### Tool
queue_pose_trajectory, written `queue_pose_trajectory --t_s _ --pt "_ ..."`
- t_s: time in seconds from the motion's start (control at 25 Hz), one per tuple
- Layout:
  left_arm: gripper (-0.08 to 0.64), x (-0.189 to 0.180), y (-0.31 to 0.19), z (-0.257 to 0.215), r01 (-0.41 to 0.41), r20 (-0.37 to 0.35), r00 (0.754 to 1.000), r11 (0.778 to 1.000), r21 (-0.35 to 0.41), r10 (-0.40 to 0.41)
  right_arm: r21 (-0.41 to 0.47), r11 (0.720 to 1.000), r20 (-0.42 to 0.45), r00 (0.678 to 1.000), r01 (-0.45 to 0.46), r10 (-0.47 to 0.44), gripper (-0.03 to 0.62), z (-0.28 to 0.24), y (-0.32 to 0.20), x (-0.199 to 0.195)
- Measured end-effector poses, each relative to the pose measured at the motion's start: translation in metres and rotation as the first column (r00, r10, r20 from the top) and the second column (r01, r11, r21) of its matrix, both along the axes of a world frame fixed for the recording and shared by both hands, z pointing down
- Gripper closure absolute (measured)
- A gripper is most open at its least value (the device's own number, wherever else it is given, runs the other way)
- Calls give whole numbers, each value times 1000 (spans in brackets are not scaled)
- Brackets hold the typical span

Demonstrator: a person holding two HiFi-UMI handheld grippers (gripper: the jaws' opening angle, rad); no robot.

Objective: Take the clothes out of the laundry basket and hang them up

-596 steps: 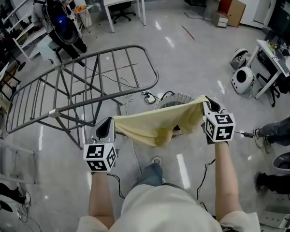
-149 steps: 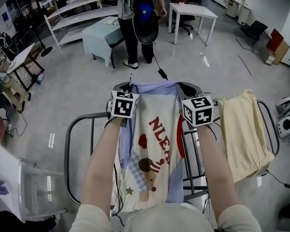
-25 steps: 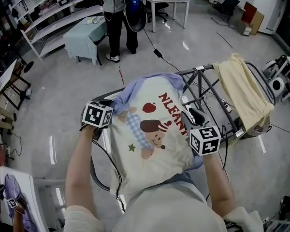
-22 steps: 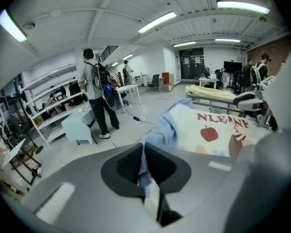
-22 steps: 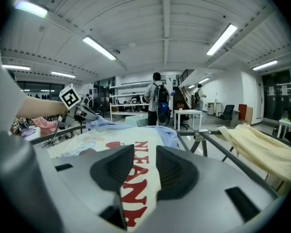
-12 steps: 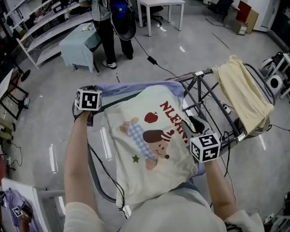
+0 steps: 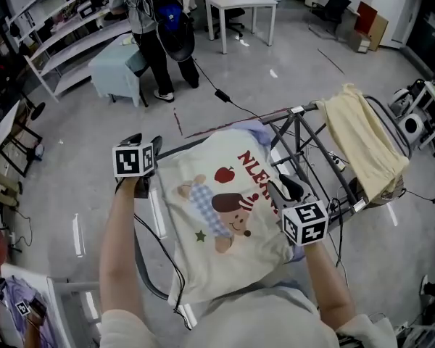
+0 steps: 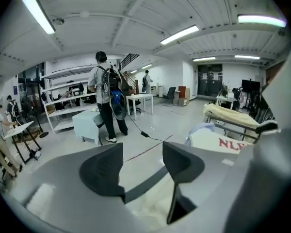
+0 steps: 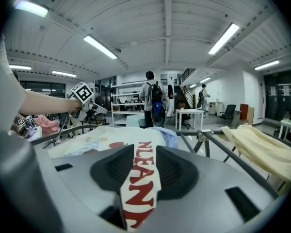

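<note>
Over the near end of the drying rack lies a cream printed shirt. Its cartoon figure and red lettering face up, and a pale blue edge shows at the side farthest along the rack. The lower part of the shirt hangs off the rack's near side, toward the person who holds the grippers.

At the rack's left corner, the left gripper sits just beside the shirt's upper left edge. Its jaws are opening, and the pads stand well apart and press on nothing. Its own view shows only a grey rack rail and a strip of cream cloth low in the gap.

On the shirt's right side, above the rack's crossed legs, the right gripper is clamped on a fold of the shirt. Its own view shows the red letters running up between the two dark pads.

At the rack's far right end, a yellow garment hangs folded over the rails, well apart from the shirt. Beyond the rack, a person with a backpack stands on the grey floor, and a white table lies farther off still.
</note>
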State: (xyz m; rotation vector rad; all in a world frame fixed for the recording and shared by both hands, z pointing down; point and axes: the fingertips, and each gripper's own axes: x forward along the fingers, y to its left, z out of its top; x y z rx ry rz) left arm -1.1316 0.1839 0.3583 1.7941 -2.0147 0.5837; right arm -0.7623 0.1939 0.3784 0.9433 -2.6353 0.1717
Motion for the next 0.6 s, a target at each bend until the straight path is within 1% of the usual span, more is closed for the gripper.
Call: queue_pose_trajectory --t_s 0.04,0.12,0.16,0.24,0.32,0.4,0.52,0.56,0.6 --pt "305 10 7 -5 -6 -16 1000 1000 15 6 6 1000 8 1000 9 -9 445 -3 3 2" --pt "362 35 22 -16 -15 -49 999 998 58 18 21 999 18 999 27 -27 445 -10 11 9" --pt "374 49 30 -23 -19 -66 998 996 85 25 31 999 22 999 37 -37 445 -14 15 14" --pt "409 81 45 -36 -27 -97 994 990 138 41 54 997 28 998 59 -60 445 -21 22 28" --pt "440 117 60 -46 -40 -113 992 983 180 61 75 994 36 996 80 -83 445 -28 29 45" --pt "481 154 74 -52 -55 -105 991 977 207 78 93 991 45 994 95 -100 448 -33 34 65" --pt "518 211 95 -59 -68 -73 993 969 238 88 113 988 57 991 110 -117 459 -41 41 101" --pt "529 230 102 -62 -69 -65 994 965 253 89 118 986 62 990 115 -123 465 -44 45 114" --pt "535 249 110 -65 -69 -58 994 960 271 88 124 985 64 990 120 -129 484 -46 49 127"
